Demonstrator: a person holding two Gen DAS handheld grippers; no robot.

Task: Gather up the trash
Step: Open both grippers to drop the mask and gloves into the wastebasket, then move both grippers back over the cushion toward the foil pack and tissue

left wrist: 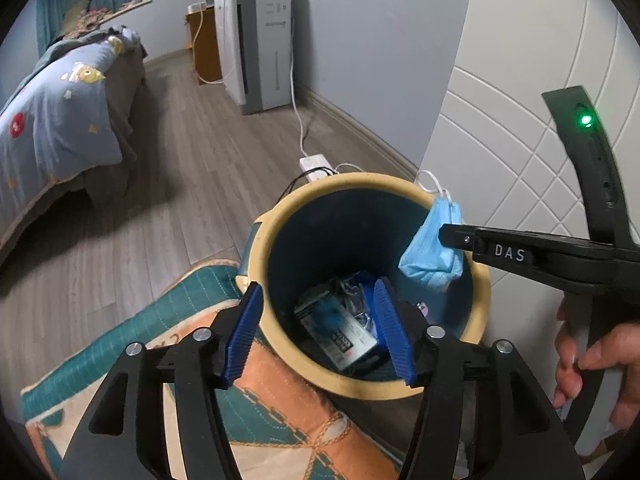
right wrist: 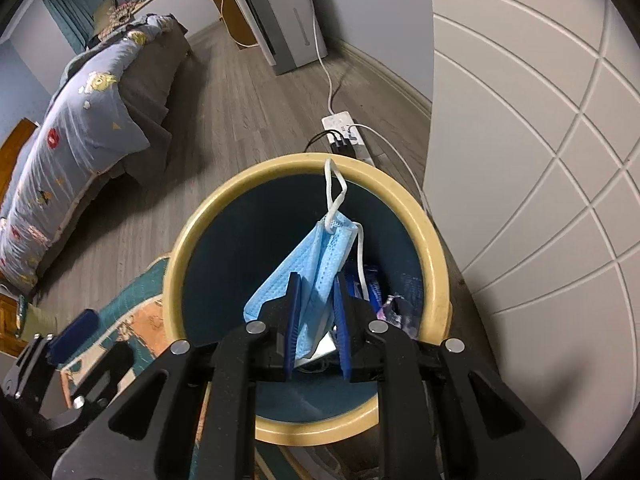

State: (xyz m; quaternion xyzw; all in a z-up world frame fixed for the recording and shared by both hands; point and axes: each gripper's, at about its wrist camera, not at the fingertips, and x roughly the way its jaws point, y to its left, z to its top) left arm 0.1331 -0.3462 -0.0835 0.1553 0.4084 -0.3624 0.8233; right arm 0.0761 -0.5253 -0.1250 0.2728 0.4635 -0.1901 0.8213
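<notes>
A round trash bin point(left wrist: 478, 304) with a cream rim and dark inside stands on the floor; it also shows in the right wrist view point(right wrist: 192, 236). Wrappers and a box point(left wrist: 340, 332) lie at its bottom. My right gripper point(right wrist: 316, 280) is shut on a blue face mask point(right wrist: 308, 260) and holds it over the bin's mouth, its white ear loop hanging out. In the left wrist view the mask point(left wrist: 432, 252) hangs from the right gripper point(left wrist: 444, 236) above the bin's right rim. My left gripper point(left wrist: 320, 292) is open and empty, its blue fingers straddling the bin's near left rim.
A teal and orange rug point(left wrist: 192, 336) lies beside the bin. A white power strip point(right wrist: 344, 128) with cables sits behind it on the wood floor. A white panelled door point(right wrist: 540, 160) is at right, a bed point(left wrist: 56, 120) at left, a grey appliance point(left wrist: 256, 40) at the far wall.
</notes>
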